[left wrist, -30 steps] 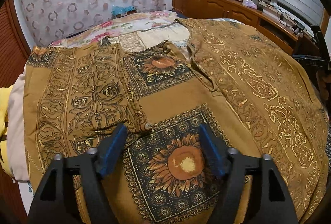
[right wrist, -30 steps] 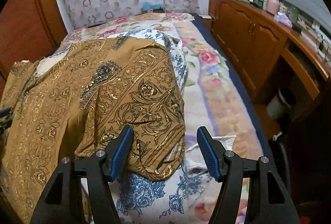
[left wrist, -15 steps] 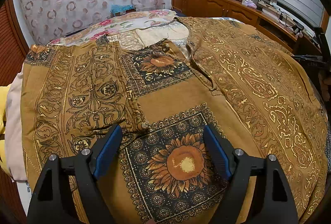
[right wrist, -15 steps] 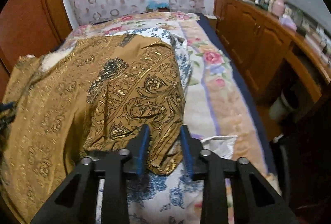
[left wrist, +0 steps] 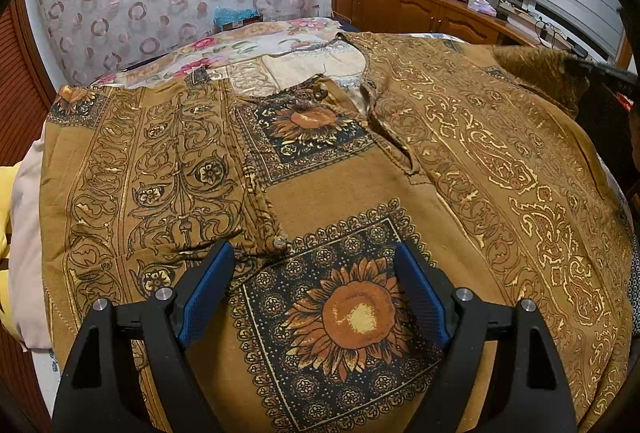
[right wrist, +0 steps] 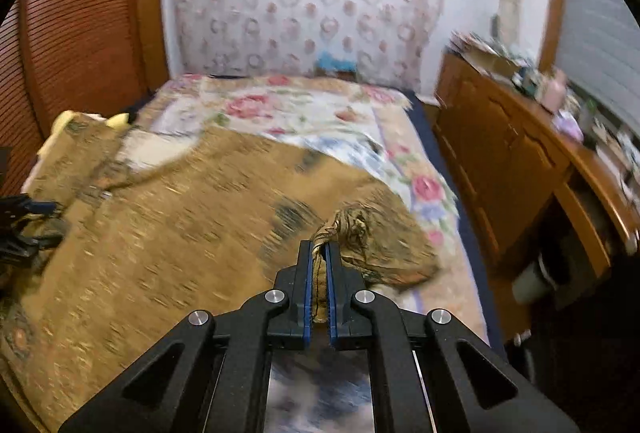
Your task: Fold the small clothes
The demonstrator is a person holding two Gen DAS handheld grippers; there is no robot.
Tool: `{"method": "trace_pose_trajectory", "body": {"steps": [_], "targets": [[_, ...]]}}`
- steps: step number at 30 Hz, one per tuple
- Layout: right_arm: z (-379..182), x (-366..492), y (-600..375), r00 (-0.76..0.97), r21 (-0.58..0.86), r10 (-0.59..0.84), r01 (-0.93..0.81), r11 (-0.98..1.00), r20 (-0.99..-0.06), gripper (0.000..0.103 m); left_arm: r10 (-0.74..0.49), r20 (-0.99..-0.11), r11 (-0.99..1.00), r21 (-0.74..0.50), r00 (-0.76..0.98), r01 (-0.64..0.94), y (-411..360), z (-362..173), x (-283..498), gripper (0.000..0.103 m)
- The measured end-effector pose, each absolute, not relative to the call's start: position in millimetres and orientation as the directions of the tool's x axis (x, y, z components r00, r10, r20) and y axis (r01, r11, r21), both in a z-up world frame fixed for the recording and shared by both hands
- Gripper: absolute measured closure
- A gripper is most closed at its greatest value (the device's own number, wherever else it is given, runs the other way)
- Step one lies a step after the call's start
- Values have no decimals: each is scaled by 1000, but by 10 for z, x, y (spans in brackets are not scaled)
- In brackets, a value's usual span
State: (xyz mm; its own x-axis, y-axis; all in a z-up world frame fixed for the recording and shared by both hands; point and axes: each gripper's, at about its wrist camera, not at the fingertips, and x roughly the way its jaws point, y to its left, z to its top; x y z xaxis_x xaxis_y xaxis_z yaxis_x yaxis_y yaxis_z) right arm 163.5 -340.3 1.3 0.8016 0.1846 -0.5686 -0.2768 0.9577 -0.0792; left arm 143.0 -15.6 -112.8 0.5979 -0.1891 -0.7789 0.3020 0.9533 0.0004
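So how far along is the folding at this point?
Early. Done: the brown patterned shirt lies spread front-up on the bed, and no fold is visible. In hand: the right gripper is shut on a bunched edge of the shirt, lifted off the bed; the left gripper is open above the sunflower print. Left: every fold.

Cabinet (right wrist: pixel 500 169) crowding bedside (seemingly)

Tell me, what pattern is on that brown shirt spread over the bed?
Mustard-brown shirt with black-bordered sunflower squares and gold paisley scrollwork; clearest in the left wrist view.
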Motion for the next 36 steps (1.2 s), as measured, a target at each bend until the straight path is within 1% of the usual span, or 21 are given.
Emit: {"method": "trace_pose_trajectory", "body": {"steps": [4, 7, 11, 14, 16, 18, 20, 21, 22, 24, 28, 36], "targets": [[62, 1564, -2993, 791, -103, 255, -370, 923, -556, 98, -185, -778, 954, 4, 600, 300, -141, -1122, 1440, 20], [-71, 1530, -2768, 752, -93, 308, -438, 894, -582, 98, -175, -774, 958, 9, 609, 287, -97, -1113, 1432, 20], [-363, 1556, -2640, 722, -113, 301, -464, 879, -624, 97, -199, -730, 963, -20, 654, 270, 18, -1016, 1368, 20], [-520, 1582, -2628, 706, -111, 288, -461, 881, -647, 97, -191, -700, 968, -16, 689, 252, 102, -934, 1311, 20], [-513, 1638, -2612, 702, -110, 283, -457, 882, -653, 90, -187, -678, 970, -14, 711, 243, 141, -872, 1264, 20], [-497, 1619, -2607, 703, -101, 296, -464, 880, -647, 89, -181, -652, 975, -19, 736, 222, 181, -800, 1223, 20], [-414, 1601, -2637, 714, -91, 319, -471, 877, -623, 84, -184, -630, 978, -38, 754, 207, 236, -734, 1190, 20], [-355, 1577, -2670, 723, -88, 323, -468, 880, -611, 73, -188, -624, 978, -46, 759, 204, 248, -711, 1184, 20], [-298, 1541, -2726, 731, -84, 326, -463, 883, -599, 64, -192, -615, 978, -57, 765, 200, 268, -681, 1163, 20], [-188, 1492, -2830, 748, -68, 337, -452, 889, -572, 58, -193, -603, 979, -69, 774, 190, 280, -624, 1138, 20], [-113, 1563, -3028, 775, -62, 288, -387, 920, -562, 57, -201, -586, 978, -81, 785, 191, 284, -565, 1071, 20], [-314, 1945, -3391, 748, 59, 229, -247, 967, -623, 57, -202, -586, 978, -75, 784, 196, 248, -584, 1001, 20]]}}
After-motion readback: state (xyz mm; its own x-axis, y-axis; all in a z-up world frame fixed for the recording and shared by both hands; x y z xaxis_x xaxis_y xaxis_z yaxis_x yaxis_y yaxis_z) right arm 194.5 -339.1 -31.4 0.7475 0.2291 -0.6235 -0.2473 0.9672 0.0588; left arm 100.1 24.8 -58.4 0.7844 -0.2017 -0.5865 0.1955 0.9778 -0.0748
